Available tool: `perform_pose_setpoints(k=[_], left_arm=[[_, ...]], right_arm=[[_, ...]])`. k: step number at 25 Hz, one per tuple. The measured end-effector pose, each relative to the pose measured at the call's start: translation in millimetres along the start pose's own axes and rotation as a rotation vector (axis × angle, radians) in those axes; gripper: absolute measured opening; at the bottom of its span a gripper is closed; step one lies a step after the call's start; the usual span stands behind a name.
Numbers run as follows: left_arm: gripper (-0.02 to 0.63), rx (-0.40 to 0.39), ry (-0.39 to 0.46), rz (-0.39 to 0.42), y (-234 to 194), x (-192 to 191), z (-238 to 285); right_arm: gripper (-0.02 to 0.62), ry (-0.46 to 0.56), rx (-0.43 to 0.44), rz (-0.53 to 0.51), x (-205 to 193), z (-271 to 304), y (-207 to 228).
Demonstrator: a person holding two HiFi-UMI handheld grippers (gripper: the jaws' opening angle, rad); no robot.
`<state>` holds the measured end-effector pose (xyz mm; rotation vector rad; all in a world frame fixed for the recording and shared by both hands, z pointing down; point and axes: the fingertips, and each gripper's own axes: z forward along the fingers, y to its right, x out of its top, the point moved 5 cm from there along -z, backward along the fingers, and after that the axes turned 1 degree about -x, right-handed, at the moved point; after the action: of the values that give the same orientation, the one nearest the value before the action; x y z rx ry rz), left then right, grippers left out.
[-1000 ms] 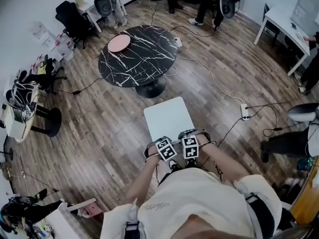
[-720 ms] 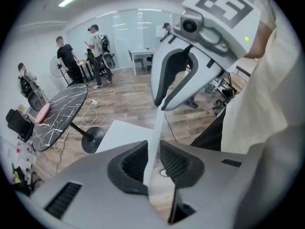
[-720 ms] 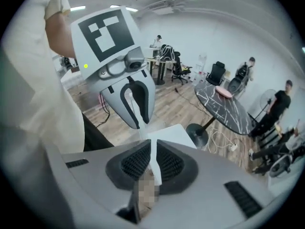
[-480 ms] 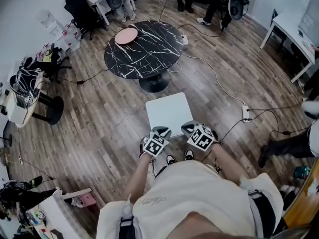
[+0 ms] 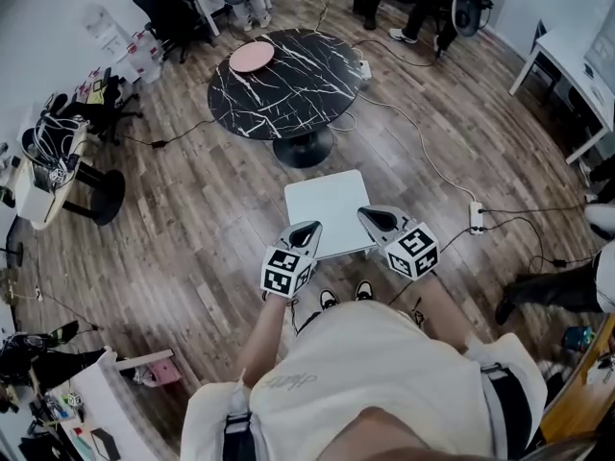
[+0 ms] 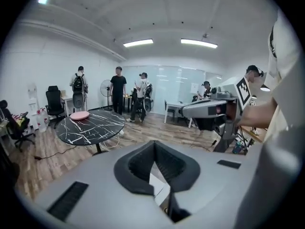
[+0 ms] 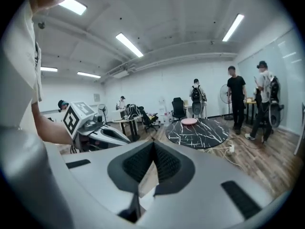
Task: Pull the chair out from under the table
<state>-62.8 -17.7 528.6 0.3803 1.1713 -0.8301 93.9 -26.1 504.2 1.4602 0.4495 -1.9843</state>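
The wooden floor (image 5: 192, 229) has brown planks. A round black worktop (image 5: 288, 89) with white streaks stands on it on one leg. A pink plate (image 5: 252, 57) lies near the worktop's far edge. A white chair (image 5: 327, 209) stands on the floor, near the worktop but apart from it. A long cable (image 5: 424, 155) and a white power strip (image 5: 476, 217) lie on the floor.

One white chair (image 5: 330, 211), one marble table (image 5: 283, 83)

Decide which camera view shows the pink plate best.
The head view: the pink plate is seen from above, whole, on the black table. Both gripper views show it small, edge-on and distant.
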Motion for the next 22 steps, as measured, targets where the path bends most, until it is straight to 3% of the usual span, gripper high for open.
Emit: perform_pose_setpoints(k=[5, 8, 13, 17, 22], left_arm=[[0.018, 0.017, 0.093, -0.008, -4.0, 31.6, -10.1], [0.018, 0.048, 0.142, 0.04, -3.3, 51.4, -17.0], [0.018, 0.089, 0.23, 0.096, 3.7, 86.5, -30.8], [0.018, 0.105, 0.287, 0.091, 6.6, 101.1, -39.1], [0.018, 0.163, 0.327, 0.076, 0.3, 105.5, -46.0]], right_arm=[[0.006, 0.067, -0.004, -0.035, 21.2, -4.5, 0.5], [0.005, 0.116, -0.04, -0.042, 42.1, -14.2, -1.0], [0.005, 0.158, -0.098, -0.142, 71.4, -31.0, -5.3], [0.005, 0.204, -0.074, -0.082, 77.5, -36.8, -5.2], [0.005, 0.203, -0.1, -0.093, 74.5, -42.2, -3.9]])
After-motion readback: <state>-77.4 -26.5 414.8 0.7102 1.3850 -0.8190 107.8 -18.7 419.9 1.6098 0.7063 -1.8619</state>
